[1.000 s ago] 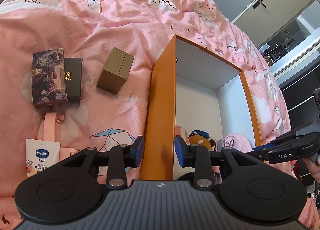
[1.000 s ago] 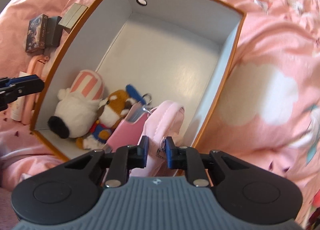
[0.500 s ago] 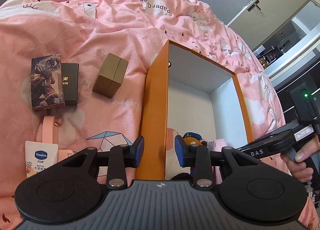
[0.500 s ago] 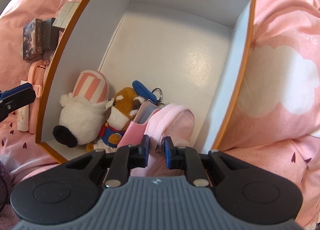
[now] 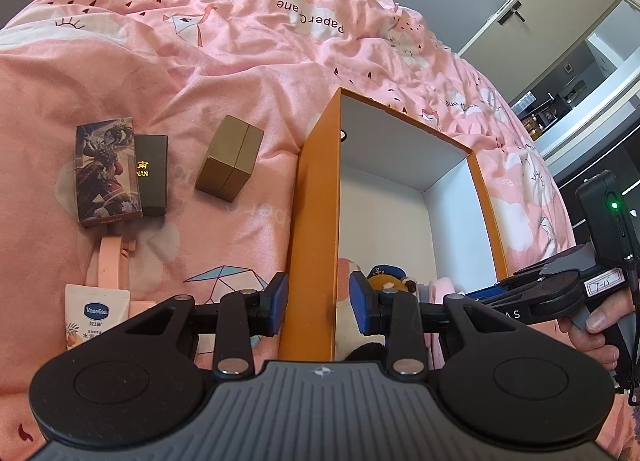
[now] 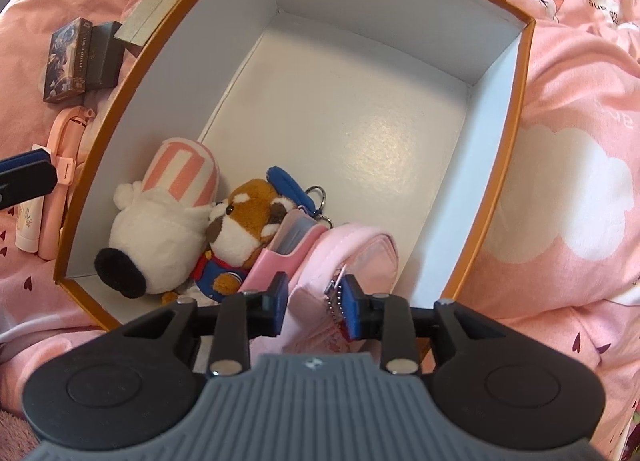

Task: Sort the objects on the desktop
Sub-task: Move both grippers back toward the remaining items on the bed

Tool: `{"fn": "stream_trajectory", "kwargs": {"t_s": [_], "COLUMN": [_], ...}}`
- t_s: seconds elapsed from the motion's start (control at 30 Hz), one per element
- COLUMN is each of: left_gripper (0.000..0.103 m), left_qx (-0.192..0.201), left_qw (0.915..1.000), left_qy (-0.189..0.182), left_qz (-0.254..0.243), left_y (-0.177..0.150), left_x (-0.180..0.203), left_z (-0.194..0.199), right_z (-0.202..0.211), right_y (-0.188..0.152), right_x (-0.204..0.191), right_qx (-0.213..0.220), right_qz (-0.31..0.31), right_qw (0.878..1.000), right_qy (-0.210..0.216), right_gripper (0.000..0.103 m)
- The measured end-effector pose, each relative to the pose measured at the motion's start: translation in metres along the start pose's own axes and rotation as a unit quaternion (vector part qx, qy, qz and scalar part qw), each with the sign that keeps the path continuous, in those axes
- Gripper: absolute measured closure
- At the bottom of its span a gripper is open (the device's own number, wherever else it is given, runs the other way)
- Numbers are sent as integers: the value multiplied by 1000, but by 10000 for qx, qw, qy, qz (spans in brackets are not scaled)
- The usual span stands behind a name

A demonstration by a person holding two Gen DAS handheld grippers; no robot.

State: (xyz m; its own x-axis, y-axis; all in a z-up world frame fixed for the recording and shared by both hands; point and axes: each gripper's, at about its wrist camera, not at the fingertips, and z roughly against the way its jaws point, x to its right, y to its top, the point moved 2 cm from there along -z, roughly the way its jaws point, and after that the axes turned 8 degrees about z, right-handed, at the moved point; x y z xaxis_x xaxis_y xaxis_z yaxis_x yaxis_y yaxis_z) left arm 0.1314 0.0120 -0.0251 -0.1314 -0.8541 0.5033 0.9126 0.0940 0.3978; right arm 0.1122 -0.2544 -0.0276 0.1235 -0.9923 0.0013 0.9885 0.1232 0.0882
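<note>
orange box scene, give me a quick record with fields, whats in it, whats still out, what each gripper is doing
container: orange cardboard box with white inside, on pink bedding
inside: white plush dog, brown plush with blue cap, pink fabric pouch
outside: illustrated card box, black box, gold box, Vaseline tube
left gripper: open, astride box wall
right gripper: open around pouch

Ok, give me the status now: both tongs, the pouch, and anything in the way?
Left tongs open, straddling orange box wall. Right tongs open around pink pouch, inside box. Plush toys crowd beside it.
</note>
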Motion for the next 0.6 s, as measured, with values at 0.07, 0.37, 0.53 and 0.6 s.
{"fn": "stream_trajectory", "kwargs": {"t_s": [0.07,0.37,0.53,0.6], "left_gripper": [66,66,66,65], "left_qx": [47,439,898,994], "left_qw": [10000,9981,9917,9890], "left_qy": [52,415,922,1098], "left_qz": [7,80,43,22], "left_y": [0,-2,-1,0], "left_x": [0,-1,-9,-13], "left_z": [4,22,38,43], "right_z": [4,27,31,33], "right_y": [-2,-3,3,6], "right_x": [-2,-19,-28,-31], "right_qx": [96,785,1116,1300], "right_qz": [66,524,685,746], "right_qw": [9999,9955,9914,9887], "right_qy": [-40,-57,16,37], "right_gripper": [71,64,61,56]}}
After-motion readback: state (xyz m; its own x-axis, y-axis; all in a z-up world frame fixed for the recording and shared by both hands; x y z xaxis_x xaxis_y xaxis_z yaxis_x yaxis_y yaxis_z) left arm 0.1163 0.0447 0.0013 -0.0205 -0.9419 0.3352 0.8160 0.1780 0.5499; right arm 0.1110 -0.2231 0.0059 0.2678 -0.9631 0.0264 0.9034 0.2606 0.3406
